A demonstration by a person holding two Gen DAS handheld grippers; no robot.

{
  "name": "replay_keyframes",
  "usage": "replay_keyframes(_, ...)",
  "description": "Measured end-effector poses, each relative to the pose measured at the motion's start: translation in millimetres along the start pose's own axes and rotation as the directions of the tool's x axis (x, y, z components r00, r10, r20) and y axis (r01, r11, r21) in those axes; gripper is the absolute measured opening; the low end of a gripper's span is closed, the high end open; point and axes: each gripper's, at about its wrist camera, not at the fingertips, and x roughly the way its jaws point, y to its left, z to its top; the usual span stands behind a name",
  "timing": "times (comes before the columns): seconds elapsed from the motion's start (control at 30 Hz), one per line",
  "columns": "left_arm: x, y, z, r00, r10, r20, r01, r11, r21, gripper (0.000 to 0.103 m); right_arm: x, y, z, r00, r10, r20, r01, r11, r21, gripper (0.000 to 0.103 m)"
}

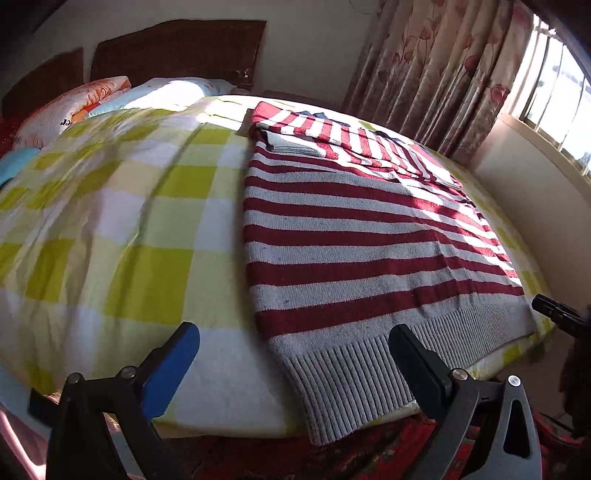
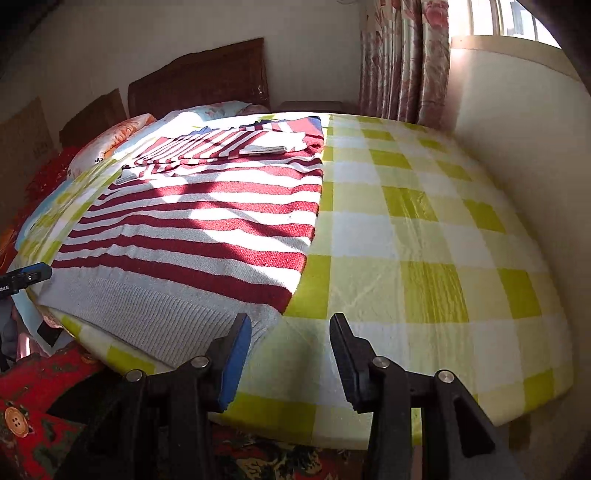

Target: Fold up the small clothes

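Left gripper (image 1: 295,369) gaped wide over the striped sweater (image 1: 369,236) hem, flat on a checked bedspread (image 1: 129,229) — curtains (image 1: 436,74) behind. Right gripper (image 2: 291,362) stood parted, empty, beside the sweater's corner — headboard (image 2: 199,77), window (image 2: 495,18) beyond.

The left black two-finger tongs (image 1: 293,363), one finger faced with a blue pad, are spread wide and grip nothing. The right black tongs (image 2: 291,354) likewise gape, holding nothing.

Red-and-grey striped sweater (image 1: 354,236), flat on bed, sleeves folded across chest; grey ribbed hem overhangs the near edge.
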Motion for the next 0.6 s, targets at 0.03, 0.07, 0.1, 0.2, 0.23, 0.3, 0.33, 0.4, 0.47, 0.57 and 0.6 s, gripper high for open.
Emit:
replay_keyframes(0.03, 0, -1, 0, 1.0, -0.001, -0.004, 0.001, 1.0, 0.002, 0.103, 2, -7, 1, 1.0, 0.026, -0.015, -0.025, 0.999, 0.043, 0.045)
replay_keyframes(0.07, 1, -3, 0, 1.0, -0.006, -0.011, 0.006, 1.0, 0.006, 0.103, 5, -12, 0, 0.997, 0.067, -0.029, -0.065, 0.994, 0.087, 0.045)
replay_keyframes(0.1, 0, -5, -1, 0.999, -0.026, -0.019, 0.026, 1.0, 0.011, 0.103, 7, -13, -1, 0.993, 0.109, -0.04, -0.104, 0.988, 0.114, 0.045)
replay_keyframes(0.2, -3, -15, -6, 0.991, -0.125, -0.043, 0.125, 0.992, 0.013, 0.103, 10, 10, -3, 0.984, 0.166, -0.057, -0.163, 0.985, 0.06, 0.044)
replay_keyframes(0.23, -3, -21, -7, 0.987, -0.15, -0.052, 0.152, 0.988, 0.025, 0.103, 11, 22, -5, 0.98, 0.19, -0.067, -0.188, 0.982, 0.028, 0.04)
replay_keyframes(0.3, -3, -26, -7, 0.984, -0.171, -0.057, 0.173, 0.984, 0.038, 0.103, 12, 42, -9, 0.977, 0.198, -0.072, -0.201, 0.979, -0.027, 0.037)
replay_keyframes(0.33, -3, -27, -6, 0.984, -0.169, -0.059, 0.171, 0.985, 0.037, 0.103, 12, 49, -10, 0.979, 0.19, -0.071, -0.194, 0.98, -0.051, 0.037)
replay_keyframes(0.4, -4, -20, -5, 0.98, -0.187, -0.067, 0.188, 0.982, 0.009, 0.103, 12, 53, -11, 0.979, 0.188, -0.076, -0.192, 0.98, -0.058, 0.033)
replay_keyframes(0.47, -6, -9, -5, 0.97, -0.231, -0.078, 0.228, 0.973, -0.039, 0.103, 10, 45, -13, 0.973, 0.215, -0.084, -0.217, 0.976, -0.026, 0.03)
replay_keyframes(0.57, -7, 0, -5, 0.955, -0.279, -0.101, 0.272, 0.959, -0.074, 0.103, 6, 36, -19, 0.961, 0.265, -0.083, -0.265, 0.964, 0.015, 0.03)
replay_keyframes(0.6, -7, -1, -4, 0.955, -0.278, -0.107, 0.27, 0.96, -0.079, 0.103, 6, 36, -19, 0.96, 0.269, -0.078, -0.268, 0.963, 0.019, 0.03)
